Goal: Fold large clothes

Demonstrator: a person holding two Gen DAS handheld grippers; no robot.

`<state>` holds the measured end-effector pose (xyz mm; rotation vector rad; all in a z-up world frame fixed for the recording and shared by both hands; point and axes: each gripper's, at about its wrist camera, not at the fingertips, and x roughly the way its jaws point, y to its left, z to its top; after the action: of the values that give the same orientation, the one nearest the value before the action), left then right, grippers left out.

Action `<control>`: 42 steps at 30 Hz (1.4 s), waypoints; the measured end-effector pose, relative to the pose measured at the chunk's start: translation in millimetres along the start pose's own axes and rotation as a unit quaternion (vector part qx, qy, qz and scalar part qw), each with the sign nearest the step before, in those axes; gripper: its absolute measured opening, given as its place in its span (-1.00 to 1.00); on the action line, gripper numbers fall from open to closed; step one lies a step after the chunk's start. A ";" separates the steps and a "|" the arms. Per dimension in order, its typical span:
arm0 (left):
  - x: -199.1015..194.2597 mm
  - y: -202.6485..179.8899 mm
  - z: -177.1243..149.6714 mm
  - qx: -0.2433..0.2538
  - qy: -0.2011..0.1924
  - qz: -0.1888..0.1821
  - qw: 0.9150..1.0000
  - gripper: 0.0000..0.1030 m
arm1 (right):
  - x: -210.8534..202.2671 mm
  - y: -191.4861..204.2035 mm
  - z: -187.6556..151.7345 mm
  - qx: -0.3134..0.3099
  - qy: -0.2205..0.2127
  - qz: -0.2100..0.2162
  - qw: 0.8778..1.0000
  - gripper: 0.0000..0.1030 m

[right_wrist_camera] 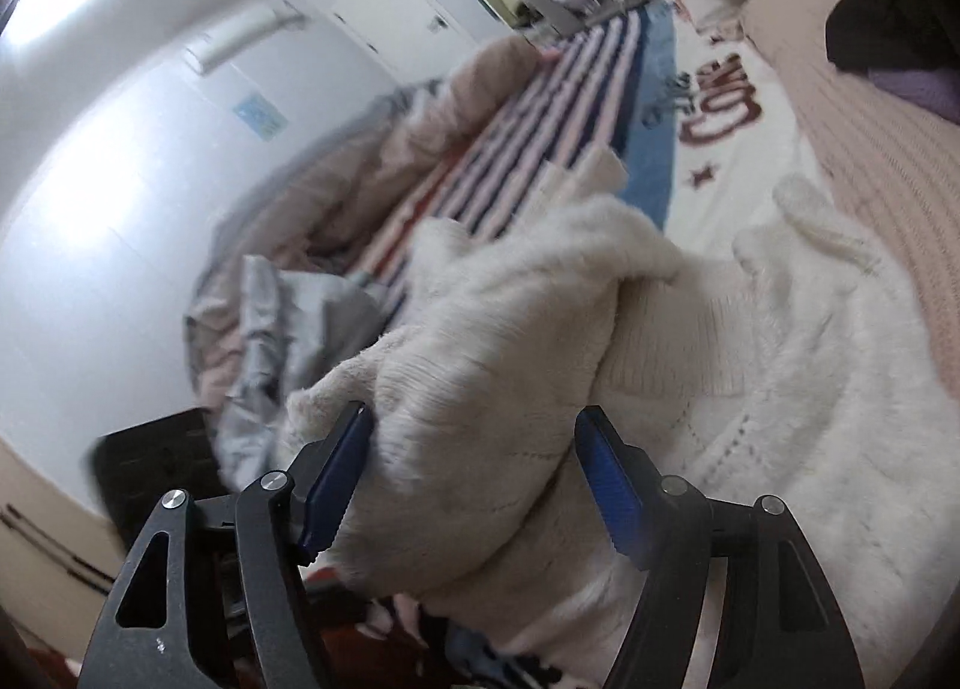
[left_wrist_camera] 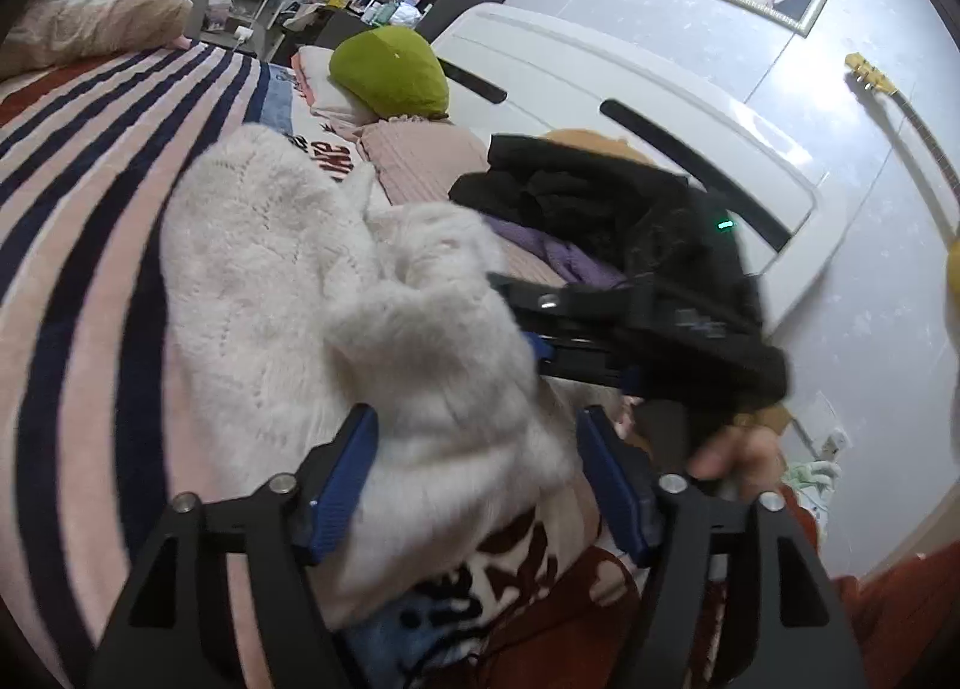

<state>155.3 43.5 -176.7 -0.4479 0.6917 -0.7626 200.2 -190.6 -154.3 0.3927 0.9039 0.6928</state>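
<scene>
- The white fluffy sweater (left_wrist_camera: 282, 293) was spread on the striped blanket (left_wrist_camera: 90, 161) of the bed, near its headboard (left_wrist_camera: 600, 89) end.
- A bunched fold of the sweater was seen between the wide-set blue pads of the left gripper (left_wrist_camera: 477, 485).
- The right gripper (right_wrist_camera: 474, 479) was likewise held wide, with a thick roll of sweater between its pads.
- A pile of dark clothes (left_wrist_camera: 576, 191) was seen beside a green pillow (left_wrist_camera: 390, 71).

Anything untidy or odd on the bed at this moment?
The white fuzzy sweater lies bunched and rumpled on the striped blanket, not flat. A heap of dark clothes sits by the headboard. Fabric fills both grippers' wide gaps: left, right.
</scene>
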 end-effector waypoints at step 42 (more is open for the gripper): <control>32.5 11.6 15.7 -0.089 0.026 -0.002 0.996 0.90 | -149.4 -3.2 -40.5 -0.008 -0.217 -0.163 0.962 -0.56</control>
<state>188.9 28.6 -185.7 -0.5943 0.8113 -0.7208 104.5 -295.5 -92.5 0.3513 0.5265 0.2907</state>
